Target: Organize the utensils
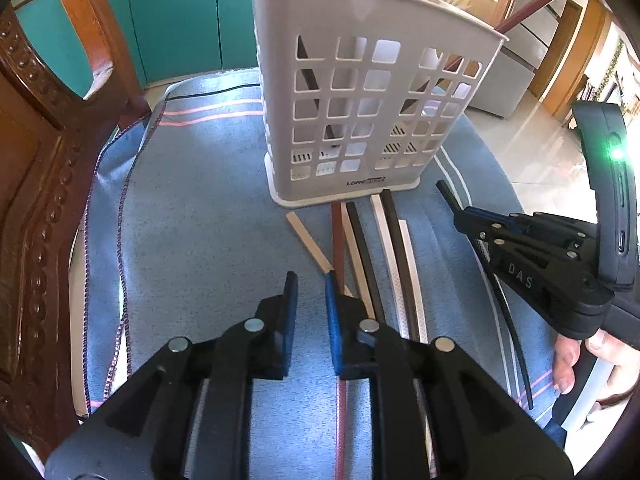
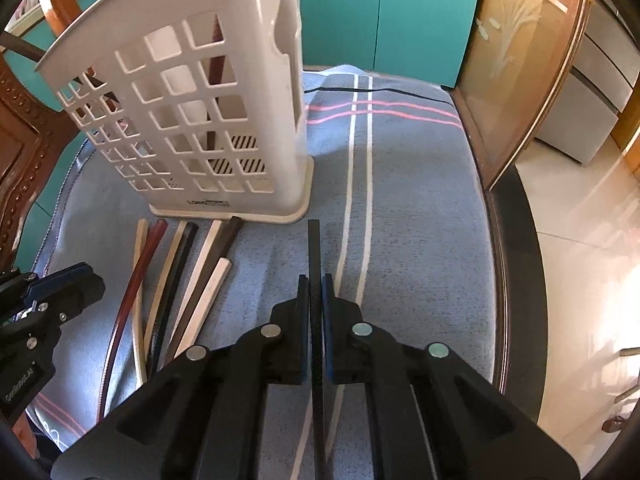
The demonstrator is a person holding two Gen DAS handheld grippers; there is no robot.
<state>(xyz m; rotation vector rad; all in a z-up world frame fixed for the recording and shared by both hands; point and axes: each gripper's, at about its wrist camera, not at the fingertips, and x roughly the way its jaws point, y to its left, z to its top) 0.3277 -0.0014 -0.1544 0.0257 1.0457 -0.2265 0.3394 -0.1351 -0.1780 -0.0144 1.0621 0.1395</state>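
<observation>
A white slotted utensil holder (image 1: 360, 120) (image 2: 192, 120) stands upright on a blue striped cloth (image 1: 192, 208) (image 2: 420, 220). A dark chopstick leans in one of its compartments and a reddish one in the other. Several chopsticks (image 1: 360, 248) (image 2: 180, 272), pale, black, brown and red, lie side by side in front of the holder. My left gripper (image 1: 310, 280) (image 2: 86, 274) hovers over their near ends, open by a narrow gap with nothing between the pads. My right gripper (image 2: 316, 278) (image 1: 460, 212) is shut on a black chopstick (image 2: 314, 240) (image 1: 444, 190) right of the row.
A carved wooden chair back (image 1: 40, 160) rises at the left. Teal cabinet doors (image 1: 180, 20) stand behind the table. The table's dark rim (image 2: 512, 260) runs along the right, with tiled floor beyond. A person's hand (image 1: 576, 360) holds the right gripper.
</observation>
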